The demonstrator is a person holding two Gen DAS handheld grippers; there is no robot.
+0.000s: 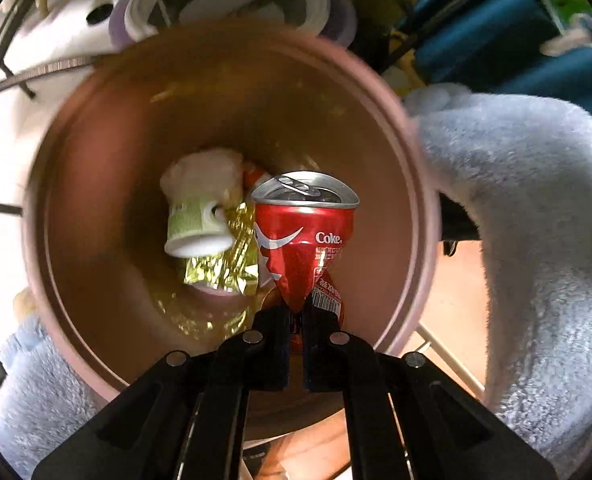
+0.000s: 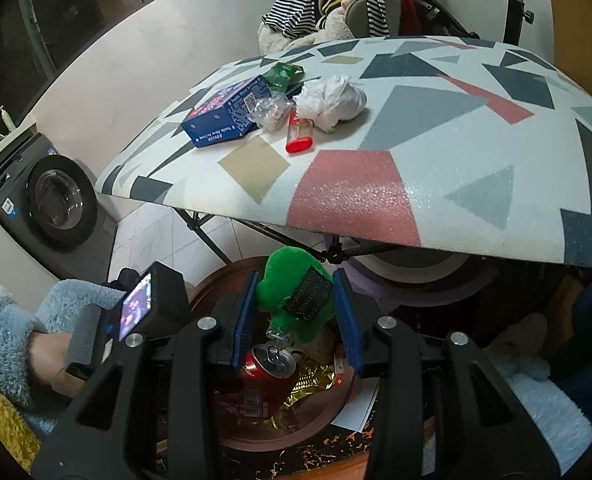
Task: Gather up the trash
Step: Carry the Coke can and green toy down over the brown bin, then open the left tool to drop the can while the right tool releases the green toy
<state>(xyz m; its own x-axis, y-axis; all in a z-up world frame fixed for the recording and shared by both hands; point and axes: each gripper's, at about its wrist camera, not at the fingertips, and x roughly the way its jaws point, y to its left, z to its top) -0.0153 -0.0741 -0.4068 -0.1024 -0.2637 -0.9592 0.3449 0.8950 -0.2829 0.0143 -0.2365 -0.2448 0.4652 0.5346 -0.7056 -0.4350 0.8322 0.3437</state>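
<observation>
My left gripper [image 1: 296, 312] is shut on a crushed red Coke can [image 1: 304, 240] and holds it over the open pink bin [image 1: 416, 184]. Inside the bin lie a paper cup with crumpled tissue [image 1: 199, 212] and gold foil wrapper [image 1: 223, 268]. In the right wrist view my right gripper [image 2: 298, 292] is shut on a green fuzzy item [image 2: 291, 280] above the same bin [image 2: 231, 436], with the can [image 2: 267, 368] below it. On the patterned table [image 2: 416, 152] lie a blue box [image 2: 227, 112], a clear plastic wrapper [image 2: 269, 110], a red lighter [image 2: 299, 132], a white crumpled wad [image 2: 332, 98] and a green packet [image 2: 281, 74].
A washing machine [image 2: 51, 200] stands at left. A chair piled with striped clothes [image 2: 336, 4] is behind the table. Folding table legs [image 2: 215, 236] cross above the bin. A blue fuzzy sleeve [image 1: 536, 200] holds the right gripper beside the bin.
</observation>
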